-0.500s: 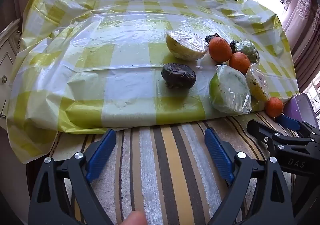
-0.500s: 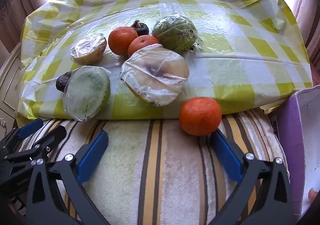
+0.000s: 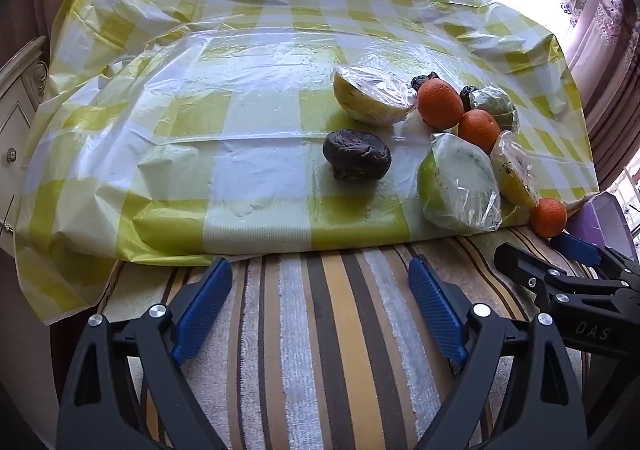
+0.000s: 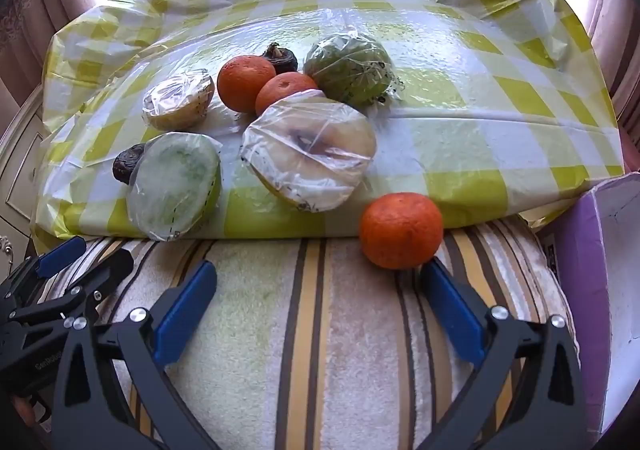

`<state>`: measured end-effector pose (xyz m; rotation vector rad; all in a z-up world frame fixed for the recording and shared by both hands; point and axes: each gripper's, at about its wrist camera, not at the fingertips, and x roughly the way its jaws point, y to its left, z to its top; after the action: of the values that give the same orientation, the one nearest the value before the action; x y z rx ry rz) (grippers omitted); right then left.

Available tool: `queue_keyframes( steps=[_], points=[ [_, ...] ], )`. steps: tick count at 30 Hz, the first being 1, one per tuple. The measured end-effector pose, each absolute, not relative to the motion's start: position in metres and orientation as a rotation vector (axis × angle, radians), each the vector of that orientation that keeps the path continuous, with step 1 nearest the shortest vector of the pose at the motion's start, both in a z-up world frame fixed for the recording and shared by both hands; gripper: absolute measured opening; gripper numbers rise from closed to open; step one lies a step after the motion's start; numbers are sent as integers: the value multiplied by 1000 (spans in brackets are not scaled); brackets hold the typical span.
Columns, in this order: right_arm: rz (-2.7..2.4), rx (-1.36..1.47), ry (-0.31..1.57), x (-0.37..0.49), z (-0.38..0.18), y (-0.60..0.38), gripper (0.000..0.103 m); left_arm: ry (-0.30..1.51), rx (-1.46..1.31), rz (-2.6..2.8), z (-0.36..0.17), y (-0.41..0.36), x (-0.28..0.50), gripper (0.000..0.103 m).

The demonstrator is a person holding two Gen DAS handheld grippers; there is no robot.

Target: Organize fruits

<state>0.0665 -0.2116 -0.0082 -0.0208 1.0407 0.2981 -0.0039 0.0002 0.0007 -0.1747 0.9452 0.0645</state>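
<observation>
Fruits lie on a yellow checked plastic cloth (image 3: 240, 130). A dark wrinkled fruit (image 3: 357, 155), several film-wrapped fruit halves (image 3: 460, 186) (image 4: 310, 154) and two tangerines (image 4: 246, 83) cluster together. A loose tangerine (image 4: 401, 230) sits on the striped towel (image 4: 312, 330), just ahead of my right gripper's right finger. My right gripper (image 4: 320, 286) is open and empty. My left gripper (image 3: 320, 282) is open and empty over the towel, short of the cloth edge.
A purple box (image 4: 580, 250) stands at the right edge of the towel. A white cabinet (image 3: 16, 118) is at the left. Curtains hang behind the cloth. Each gripper shows at the side of the other's view.
Almost nothing moved; the right gripper has edged slightly closer to the loose tangerine.
</observation>
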Motion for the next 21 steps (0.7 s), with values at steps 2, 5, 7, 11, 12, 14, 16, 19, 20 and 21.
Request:
queue_keyframes(
  steps=[2, 5, 7, 11, 12, 14, 16, 19, 20, 21],
  points=[
    [299, -16, 1032, 65, -8, -211, 102, 942, -174, 58, 0, 0, -5, 85],
    [298, -12, 1014, 61, -8, -211, 102, 939, -176, 57, 1, -1, -5, 85],
    [298, -7, 1002, 60, -10, -212, 102, 938, -169, 64, 1, -2, -4, 86],
    [290, -23, 1001, 61, -10, -210, 102, 945, -164, 67, 5, -1, -3, 87],
    [288, -25, 998, 59, -11, -208, 102, 946, -164, 68, 6, -1, -2, 87],
    [289, -22, 999, 59, -11, -209, 102, 947, -161, 70, 6, -2, -1, 87],
    [290, -20, 1000, 59, -10, -207, 102, 946, -162, 69, 4, -2, -2, 87],
    [290, -20, 999, 58, -10, -209, 102, 945, -162, 68, 3, -1, -2, 87],
    [290, -20, 999, 59, -10, -209, 102, 944, -161, 68, 3, -2, -2, 87],
    [290, -20, 999, 59, -10, -209, 102, 944, -162, 68, 3, -1, -2, 87]
  ],
)
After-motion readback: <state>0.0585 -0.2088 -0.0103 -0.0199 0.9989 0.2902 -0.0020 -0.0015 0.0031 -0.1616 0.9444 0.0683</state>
